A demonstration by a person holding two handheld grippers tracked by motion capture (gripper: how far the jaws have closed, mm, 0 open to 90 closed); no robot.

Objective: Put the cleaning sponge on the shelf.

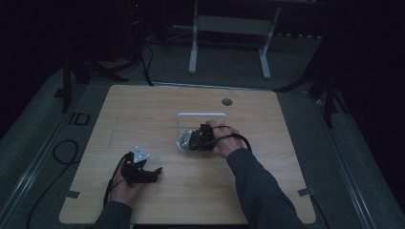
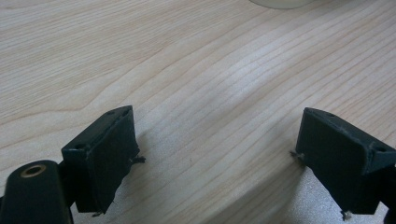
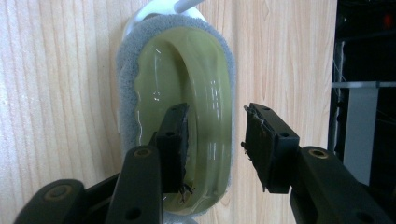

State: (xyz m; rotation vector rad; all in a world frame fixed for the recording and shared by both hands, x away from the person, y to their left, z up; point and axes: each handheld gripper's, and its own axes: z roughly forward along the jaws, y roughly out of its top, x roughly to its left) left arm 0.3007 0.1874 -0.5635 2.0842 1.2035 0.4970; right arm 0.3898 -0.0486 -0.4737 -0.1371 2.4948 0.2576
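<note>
The right gripper (image 1: 191,140) lies over a pale green bowl (image 3: 187,116) that rests on the wooden surface (image 1: 157,114), just in front of a white wire frame (image 1: 201,116). In the high view the bowl reads as no more than a pale, shiny patch under the gripper. The right gripper view gives the detail: a translucent yellow-green bowl seated on a grey felt-like pad (image 3: 123,74), with the white frame's foot just beyond the bowl's far edge. In that view the jaws stand released; one black pad sits inside the bowl, the other outside its rim, so the bowl wall lies between them. A gap shows between the wall and the outer pad; contact at the inner pad cannot be told.

The left gripper (image 1: 149,172) lies well apart from the bowl, toward the near left part of the surface, held in the person's left hand (image 1: 125,188). The left gripper view shows its jaws wide apart, released, with bare wood grain between them and a pale rim at the top edge.
</note>
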